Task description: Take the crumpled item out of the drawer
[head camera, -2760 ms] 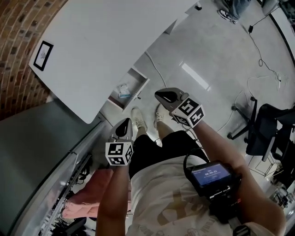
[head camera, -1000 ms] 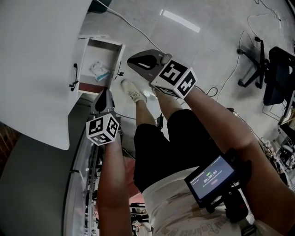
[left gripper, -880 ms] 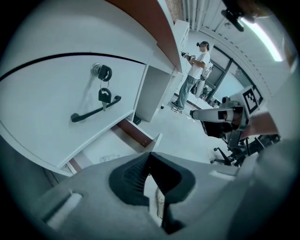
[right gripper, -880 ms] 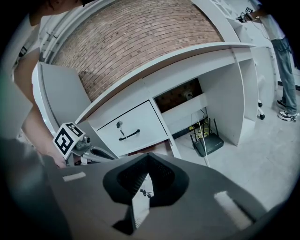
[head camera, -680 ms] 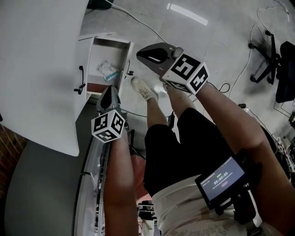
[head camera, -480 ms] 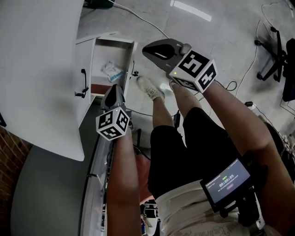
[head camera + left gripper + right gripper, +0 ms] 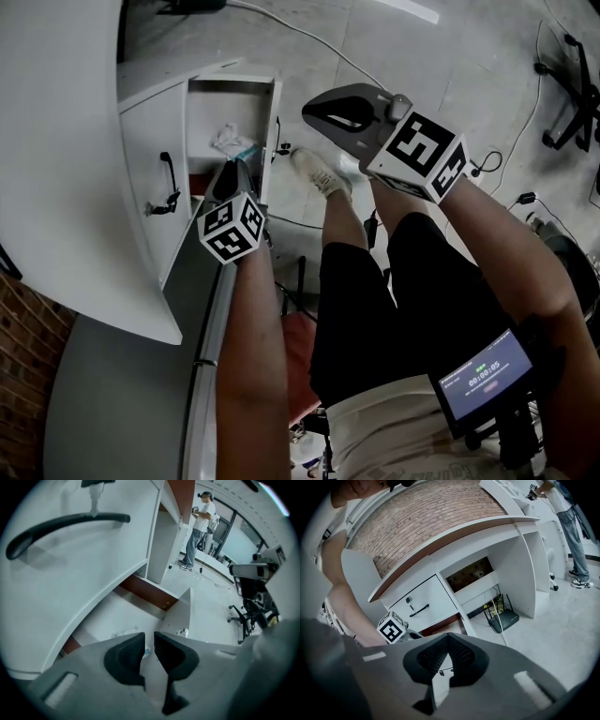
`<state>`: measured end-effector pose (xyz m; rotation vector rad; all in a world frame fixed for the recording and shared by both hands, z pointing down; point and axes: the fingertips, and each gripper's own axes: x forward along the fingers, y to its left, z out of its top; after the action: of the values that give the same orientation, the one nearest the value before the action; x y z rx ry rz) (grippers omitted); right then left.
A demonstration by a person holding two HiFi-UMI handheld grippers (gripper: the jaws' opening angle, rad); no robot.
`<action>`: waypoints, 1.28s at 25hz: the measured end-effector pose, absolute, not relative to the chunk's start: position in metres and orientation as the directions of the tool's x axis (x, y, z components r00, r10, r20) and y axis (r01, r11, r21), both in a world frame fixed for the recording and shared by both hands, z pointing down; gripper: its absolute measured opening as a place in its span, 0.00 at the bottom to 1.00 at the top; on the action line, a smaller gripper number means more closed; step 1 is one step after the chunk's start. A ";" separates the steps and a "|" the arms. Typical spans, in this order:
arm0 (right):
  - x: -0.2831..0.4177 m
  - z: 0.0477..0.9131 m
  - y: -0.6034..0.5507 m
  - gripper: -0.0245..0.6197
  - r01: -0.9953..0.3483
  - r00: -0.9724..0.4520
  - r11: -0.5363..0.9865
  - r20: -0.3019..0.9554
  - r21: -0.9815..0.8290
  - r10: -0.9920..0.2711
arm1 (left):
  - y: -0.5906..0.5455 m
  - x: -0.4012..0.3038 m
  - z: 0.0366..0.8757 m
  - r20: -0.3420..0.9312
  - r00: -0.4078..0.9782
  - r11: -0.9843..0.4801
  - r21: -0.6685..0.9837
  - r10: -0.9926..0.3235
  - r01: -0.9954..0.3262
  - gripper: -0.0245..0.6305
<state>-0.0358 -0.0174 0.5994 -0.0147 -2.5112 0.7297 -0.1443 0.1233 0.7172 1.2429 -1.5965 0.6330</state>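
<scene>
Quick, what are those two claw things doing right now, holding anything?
Left gripper: fingers opening, narrow gap, holding nothing.
Right gripper: fingers shut, holding nothing.

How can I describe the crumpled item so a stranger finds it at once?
Start at the white desk; below its top, one drawer is pulled open beside a closed one with a black handle. The crumpled item lies on the open drawer's floor: a whitish wad with a pale blue edge, the only thing visible there.
</scene>
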 end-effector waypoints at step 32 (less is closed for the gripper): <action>-0.012 0.631 -0.033 0.05 -0.167 -0.832 0.861 0.537 -0.481 0.139 | 0.132 -0.187 0.819 0.987 0.060 0.371 0.112 -0.148 -0.922 0.38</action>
<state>-0.0117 -0.0333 0.6311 0.0200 -2.4543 0.7035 -0.1869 0.1323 0.8194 1.0504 -1.3990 0.7903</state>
